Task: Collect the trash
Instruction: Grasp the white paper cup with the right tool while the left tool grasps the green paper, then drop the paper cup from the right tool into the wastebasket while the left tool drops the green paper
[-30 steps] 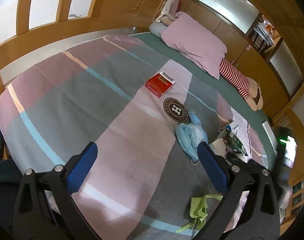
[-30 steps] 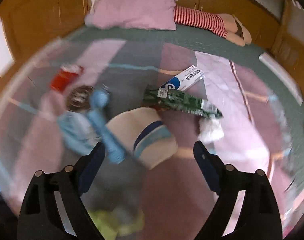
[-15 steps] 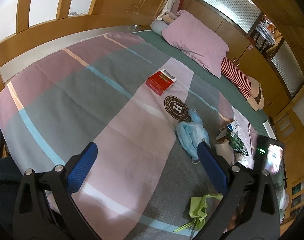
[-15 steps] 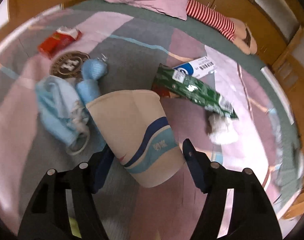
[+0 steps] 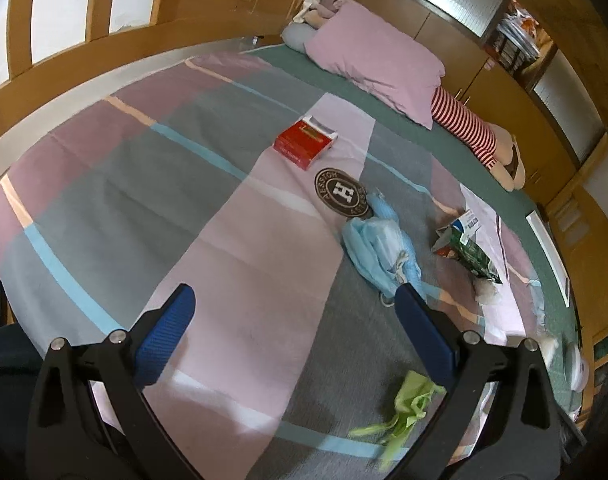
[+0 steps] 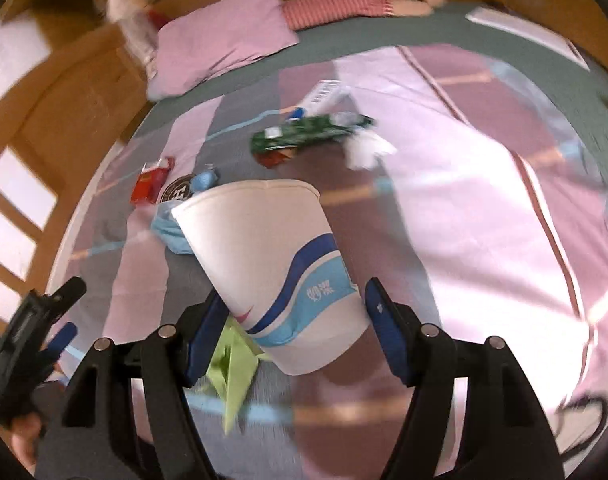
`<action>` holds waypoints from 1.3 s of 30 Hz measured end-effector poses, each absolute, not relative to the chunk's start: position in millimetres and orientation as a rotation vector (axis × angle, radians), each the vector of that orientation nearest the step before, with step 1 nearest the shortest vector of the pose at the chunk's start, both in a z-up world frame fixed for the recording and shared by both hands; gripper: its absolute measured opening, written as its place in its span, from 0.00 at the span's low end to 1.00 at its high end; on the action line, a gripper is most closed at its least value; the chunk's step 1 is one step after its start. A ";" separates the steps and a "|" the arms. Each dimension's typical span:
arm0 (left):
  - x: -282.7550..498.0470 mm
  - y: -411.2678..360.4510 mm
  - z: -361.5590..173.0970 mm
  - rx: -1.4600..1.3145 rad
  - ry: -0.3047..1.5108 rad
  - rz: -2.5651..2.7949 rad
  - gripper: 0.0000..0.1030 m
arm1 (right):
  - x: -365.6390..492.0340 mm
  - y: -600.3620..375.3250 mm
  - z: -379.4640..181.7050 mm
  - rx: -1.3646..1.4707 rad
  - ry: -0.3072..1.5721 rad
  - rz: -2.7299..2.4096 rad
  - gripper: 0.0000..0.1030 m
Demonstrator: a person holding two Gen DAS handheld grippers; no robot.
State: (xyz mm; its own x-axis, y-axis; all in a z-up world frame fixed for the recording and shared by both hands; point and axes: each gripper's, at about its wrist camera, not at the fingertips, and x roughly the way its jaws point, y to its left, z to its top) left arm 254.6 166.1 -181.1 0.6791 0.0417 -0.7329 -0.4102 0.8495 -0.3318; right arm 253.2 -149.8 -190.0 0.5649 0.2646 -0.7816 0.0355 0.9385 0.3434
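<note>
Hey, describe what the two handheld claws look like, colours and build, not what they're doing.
Both match. The left claw has two black angular plastic arms with silver round bolts at the joints, each ending in a blue textured finger pad. The right claw has the same black frame, silver bolts and blue pads. No cables or sleeves can be seen on either.

Bedspread (image 5: 231, 248): broad pink, grey and mauve blocks, thin blue stripes. Pillow (image 5: 376, 60) far: plain pink. Paper cup (image 6: 271, 264): cream, blue wave bands. Box (image 5: 306, 142): red. Face masks (image 5: 380, 248): pale blue. Wrapper (image 5: 474, 254) right: dark green. Crumpled scrap (image 5: 404, 408) near: lime.
</note>
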 end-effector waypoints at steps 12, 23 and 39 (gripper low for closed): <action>273.8 121.3 -198.1 -0.447 0.931 -0.034 0.96 | 214.4 -189.0 -170.6 0.446 0.859 0.067 0.66; 285.0 11.0 -230.9 -0.044 1.094 -0.329 0.96 | 202.0 -211.3 -165.9 0.409 0.847 -0.039 0.66; 281.0 26.0 -237.3 0.034 1.068 -0.206 0.15 | 201.7 -202.9 -172.6 0.403 0.873 -0.021 0.66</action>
State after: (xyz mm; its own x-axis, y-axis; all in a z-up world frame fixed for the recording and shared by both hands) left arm 281.0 26.0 -237.3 0.4642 -0.1514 -0.8727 0.1839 0.9803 -0.0722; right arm 201.7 -202.9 -172.6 0.6470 0.1449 -0.7486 0.1805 0.9248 0.3350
